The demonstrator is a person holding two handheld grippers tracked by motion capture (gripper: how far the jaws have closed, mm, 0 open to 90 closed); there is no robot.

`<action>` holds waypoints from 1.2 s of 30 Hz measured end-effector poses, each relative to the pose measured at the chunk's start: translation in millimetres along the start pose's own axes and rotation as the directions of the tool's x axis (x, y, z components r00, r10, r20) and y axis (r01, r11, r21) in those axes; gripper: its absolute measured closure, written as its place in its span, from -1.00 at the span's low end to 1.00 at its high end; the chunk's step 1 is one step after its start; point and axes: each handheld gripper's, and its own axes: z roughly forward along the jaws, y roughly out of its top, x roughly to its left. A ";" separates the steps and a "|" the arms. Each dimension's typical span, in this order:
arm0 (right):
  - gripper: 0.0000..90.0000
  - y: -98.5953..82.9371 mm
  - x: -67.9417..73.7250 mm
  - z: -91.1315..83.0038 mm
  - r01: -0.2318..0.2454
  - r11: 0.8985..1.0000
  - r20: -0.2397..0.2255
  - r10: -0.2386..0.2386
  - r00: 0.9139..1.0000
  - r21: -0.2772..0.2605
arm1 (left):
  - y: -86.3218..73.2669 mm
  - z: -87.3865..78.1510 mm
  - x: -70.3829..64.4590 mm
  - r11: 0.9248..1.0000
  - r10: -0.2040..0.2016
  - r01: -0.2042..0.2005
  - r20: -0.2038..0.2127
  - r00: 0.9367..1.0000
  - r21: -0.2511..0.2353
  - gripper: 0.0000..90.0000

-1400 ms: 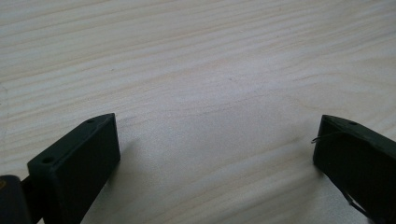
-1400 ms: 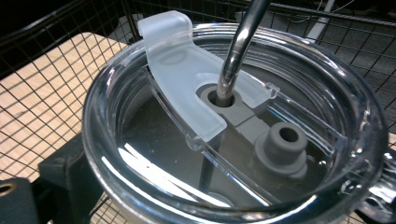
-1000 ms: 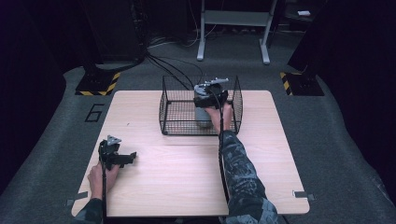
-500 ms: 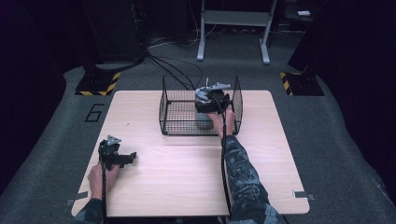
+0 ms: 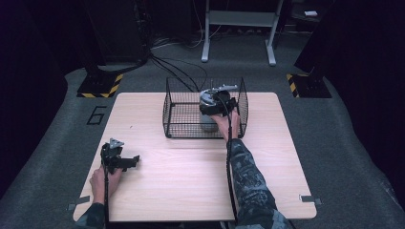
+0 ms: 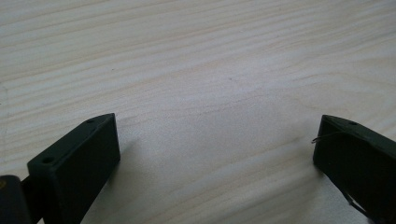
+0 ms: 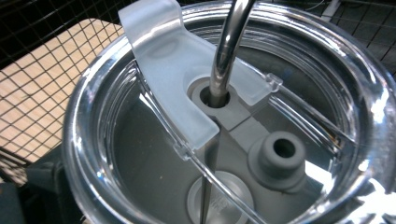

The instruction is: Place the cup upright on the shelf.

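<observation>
The table (image 5: 191,176) was a pale wooden top standing on grey carpet, and most of its near half lay bare. Toward its far edge, about midway across, stood a black wire basket (image 5: 179,112), open at the top, with the wood showing through its mesh floor.

Inside the basket, toward its right half, stood a grey cup (image 5: 208,121) with a clear lid (image 7: 93,121). The right gripper (image 5: 216,101) was at the top of that cup, its hand reaching in over the near wall of the basket. In the right gripper view the lid sat very close under the camera: a thick clear rim, a frosted sliding tab (image 7: 163,60) lying across the middle, a metal straw (image 7: 229,42) rising through a hole in the grey centre, and a small grey round plug (image 7: 282,151) just beside that hole. The basket's mesh (image 7: 42,93) showed behind the lid on the left. Of the right jaws, just a dark piece showed at the lower left corner, close against the outside of the rim; whether they were clamped on the cup could not be told.

The left gripper (image 5: 125,162) rested on the table near the front left, well apart from the basket and the cup. In the left gripper view its two black jaws stood wide apart over bare wood grain (image 6: 205,93), with nothing between them.
</observation>
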 end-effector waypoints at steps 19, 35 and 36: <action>-1.00 1.1 5.6 -72.7 0.044 0.998 -0.063 -0.046 0.997 -0.037 | 0.0 0.1 0.0 1.000 0.000 0.000 -0.001 1.000 -0.002 -0.99; -1.00 -25.2 16.7 -118.9 0.141 0.990 -0.085 -0.141 0.986 -0.004 | 0.0 0.1 0.0 1.000 0.000 0.000 -0.001 1.000 -0.002 -0.99; -1.00 -28.1 17.9 -125.9 0.153 0.988 -0.080 -0.153 0.985 -0.008 | 0.0 0.0 0.0 1.000 0.001 -0.001 -0.001 1.000 -0.001 -0.99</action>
